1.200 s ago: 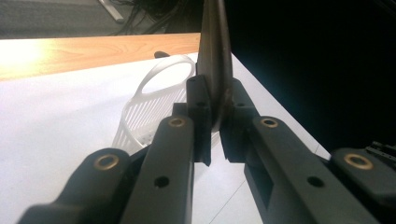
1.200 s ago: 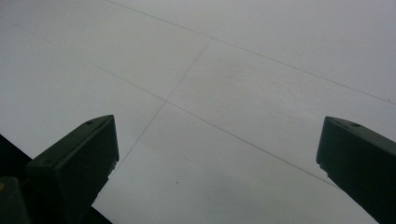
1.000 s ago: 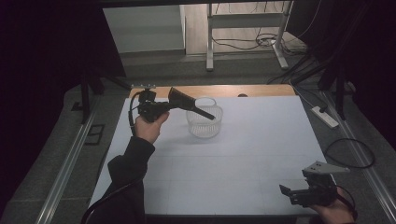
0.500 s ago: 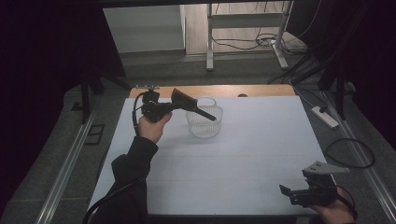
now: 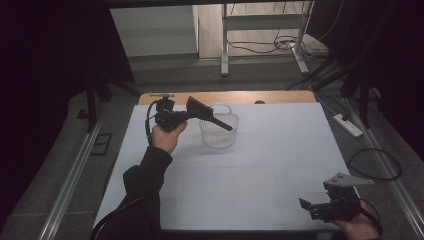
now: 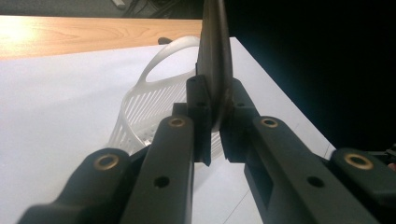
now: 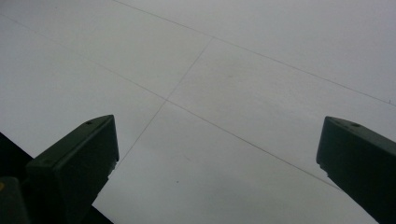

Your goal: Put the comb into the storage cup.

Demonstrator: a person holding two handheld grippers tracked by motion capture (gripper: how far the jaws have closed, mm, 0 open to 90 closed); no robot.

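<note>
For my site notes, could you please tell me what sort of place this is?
Probably a lab or studio recording bay, not a home: a white-topped table ringed by dark curtains, cables on the grey floor, a power strip and metal stand legs behind.

The white slotted plastic basket [image 5: 219, 131] stands alone at the far middle of the white table [image 5: 280, 165]; the table's broad near and right stretches lie open for passing.
</note>
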